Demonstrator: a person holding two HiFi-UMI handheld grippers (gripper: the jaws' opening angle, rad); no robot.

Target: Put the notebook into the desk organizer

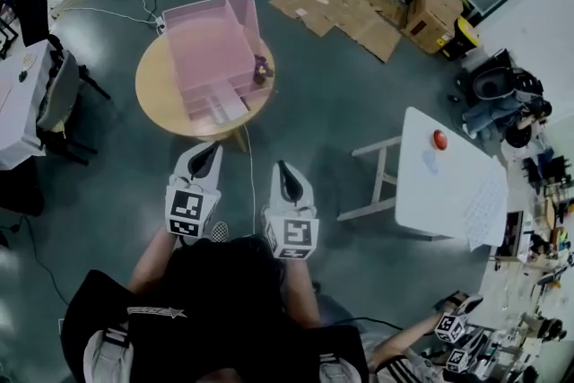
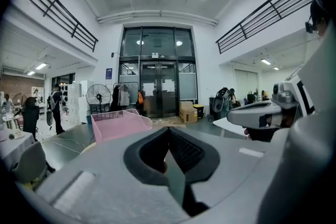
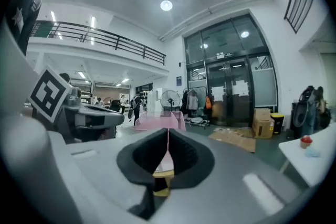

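Facing the pink desk organizer (image 1: 211,45) ahead, left tool (image 1: 212,150) and right tool (image 1: 282,168) are hovering closed, empty; finding and grasping the notebook likely comes next.

Grey-white left claw (image 1: 206,150) and right claw (image 1: 283,170) carry black-and-white marker cubes (image 1: 186,213).

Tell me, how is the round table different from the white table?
The round table is tan and circular; the white table is a rectangle. The round table carries a pink organizer; the white table bears a small red thing. Both stand on the grey floor.
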